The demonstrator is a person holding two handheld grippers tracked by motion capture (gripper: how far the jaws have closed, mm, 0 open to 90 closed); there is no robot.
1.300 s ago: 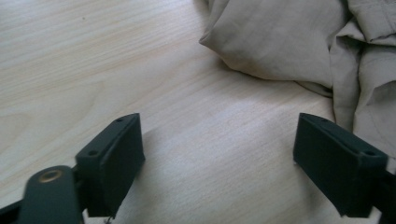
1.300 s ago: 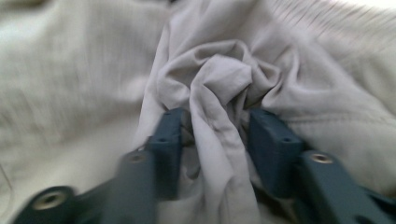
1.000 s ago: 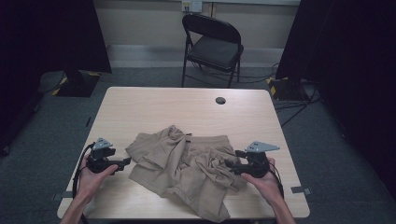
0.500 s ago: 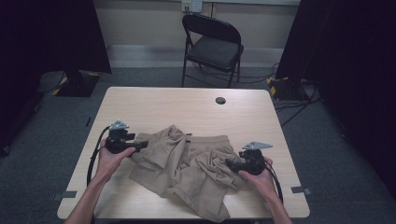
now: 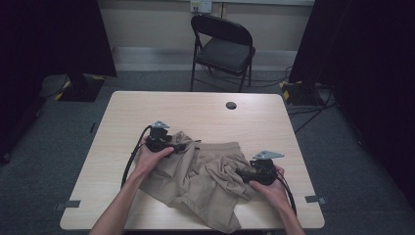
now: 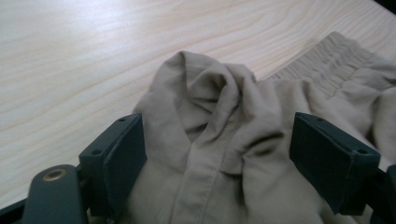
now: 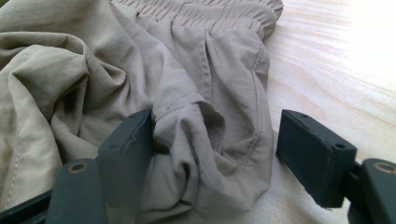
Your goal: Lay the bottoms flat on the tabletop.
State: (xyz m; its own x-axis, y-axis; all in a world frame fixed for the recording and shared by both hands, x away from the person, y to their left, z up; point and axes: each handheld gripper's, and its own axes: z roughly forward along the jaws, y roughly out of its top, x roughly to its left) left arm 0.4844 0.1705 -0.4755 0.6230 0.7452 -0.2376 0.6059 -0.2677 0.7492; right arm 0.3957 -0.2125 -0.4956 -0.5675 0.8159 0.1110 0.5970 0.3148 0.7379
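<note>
High view: one pair of tan shorts (image 5: pixel 200 178) lies crumpled at lower centre of the one table (image 5: pixel 205 110), with one folding chair (image 5: pixel 222 49) at the upper middle. The left gripper (image 5: pixel 188 146) sits at the shorts' upper left corner, the right gripper (image 5: pixel 238 175) at their right edge

Left gripper view: the jaws, just reopened, stand spread around a bunched fold (image 6: pixel 210 93), not pressing it

Right gripper view: the jaws have just been opening and straddle a hem fold (image 7: pixel 201 135); only the left pad touches it

Risk: closing on several layers could drag the whole heap rather than one edge
</note>
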